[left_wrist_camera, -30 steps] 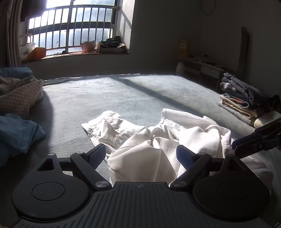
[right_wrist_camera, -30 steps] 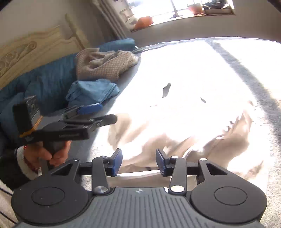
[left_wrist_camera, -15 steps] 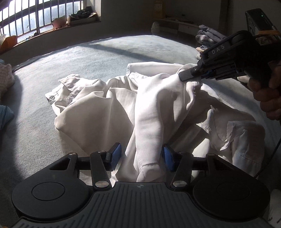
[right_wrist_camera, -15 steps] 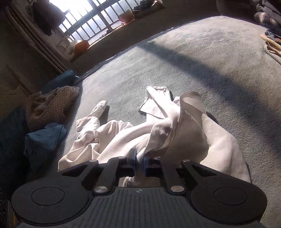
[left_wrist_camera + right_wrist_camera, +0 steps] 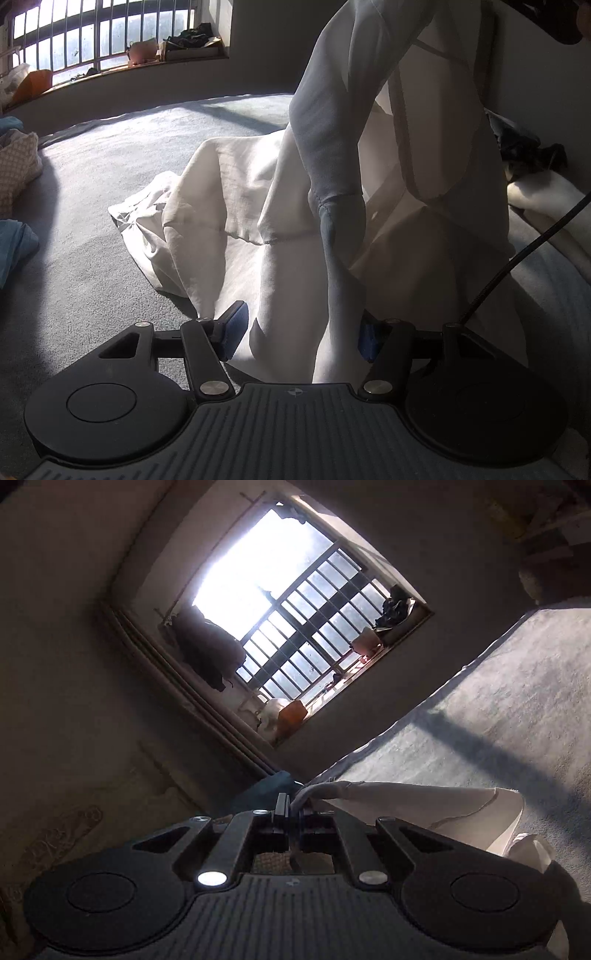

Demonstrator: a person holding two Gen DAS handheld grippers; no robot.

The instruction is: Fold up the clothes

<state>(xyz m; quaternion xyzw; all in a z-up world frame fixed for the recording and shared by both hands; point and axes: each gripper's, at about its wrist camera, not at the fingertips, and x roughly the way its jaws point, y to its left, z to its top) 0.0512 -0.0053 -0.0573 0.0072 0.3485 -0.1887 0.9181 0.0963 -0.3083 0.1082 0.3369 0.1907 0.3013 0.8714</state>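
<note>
A white garment [image 5: 424,155] hangs from above at the upper right, and its lower part trails onto the grey bed cover [image 5: 129,166]. My left gripper [image 5: 301,332] is low over the bed and open. A fold of the garment hangs between its blue pads [image 5: 234,330] without being pinched. In the right wrist view, my right gripper [image 5: 291,808] is tilted up toward the window and shut on an edge of the white garment [image 5: 406,805], which falls away to the right.
A patterned cloth [image 5: 14,166] and a blue cloth [image 5: 14,251] lie at the bed's left edge. Dark folded clothes [image 5: 517,144] and a white pillow [image 5: 546,192] sit at the right. A black cable [image 5: 517,258] crosses there. The barred window [image 5: 295,627] has clutter on its sill.
The right gripper, shut on the garment, has risen and tipped toward the window, lifting the cloth off the bed. The garment now hangs tall in front of the left gripper.
</note>
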